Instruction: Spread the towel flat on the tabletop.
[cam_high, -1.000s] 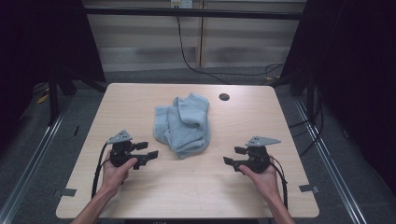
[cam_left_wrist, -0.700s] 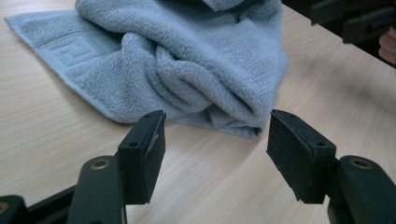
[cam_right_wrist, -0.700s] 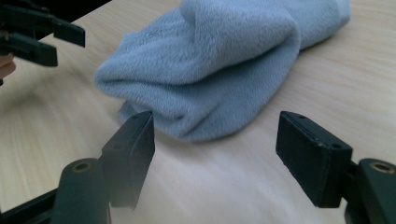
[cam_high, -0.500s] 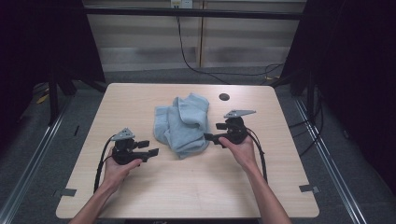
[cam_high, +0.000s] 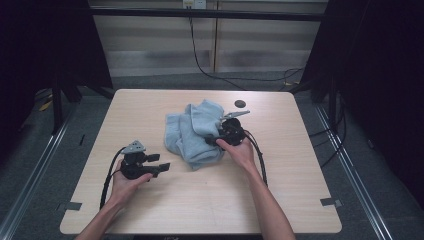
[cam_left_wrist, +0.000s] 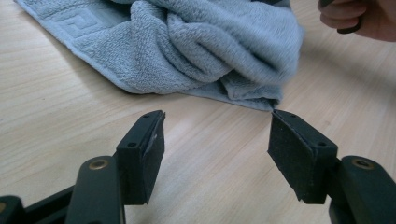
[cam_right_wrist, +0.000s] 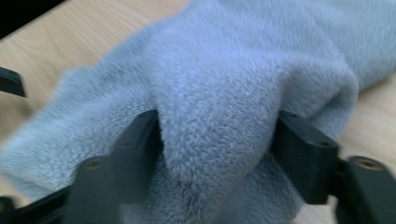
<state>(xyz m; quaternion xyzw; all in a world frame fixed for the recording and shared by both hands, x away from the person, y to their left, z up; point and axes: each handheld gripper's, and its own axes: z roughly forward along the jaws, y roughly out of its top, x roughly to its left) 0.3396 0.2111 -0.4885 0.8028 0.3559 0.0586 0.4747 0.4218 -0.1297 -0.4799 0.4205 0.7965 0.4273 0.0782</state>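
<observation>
Right gripper (cam_high: 214, 140): held in the person's right hand (cam_high: 241, 150), lying against the right side of the towel (cam_high: 192, 132) near the middle of the table (cam_high: 300, 170). Jaws have just been closing with a thick fold of the towel (cam_right_wrist: 219, 135) between them; in the right gripper view the pile bulges between both black jaws and appears to touch each, though whether they press it tight cannot be told. Grey plate on top, black cable trailing back along the forearm.

Left gripper (cam_high: 161, 166): held in the person's left hand (cam_high: 125, 182), on the near-left part of the table, just beside the towel's lower left edge but apart from it. Jaws stand wide with nothing between them; in the left gripper view (cam_left_wrist: 212, 154) bare wood shows in the gap, and the nearest corner of the towel (cam_left_wrist: 196, 51) lies just ahead of the jaw tips. Cable loops down beside the wrist.

Towel: light grey-blue terry cloth, crumpled into a bunched heap with several folds, one flat hemmed edge with a woven border pattern spread towards the left. Rests on the table, slightly behind centre.

Table: pale wood top, rectangular. Small dark round spot (cam_high: 240, 104) near the far edge, just behind the right gripper.
</observation>
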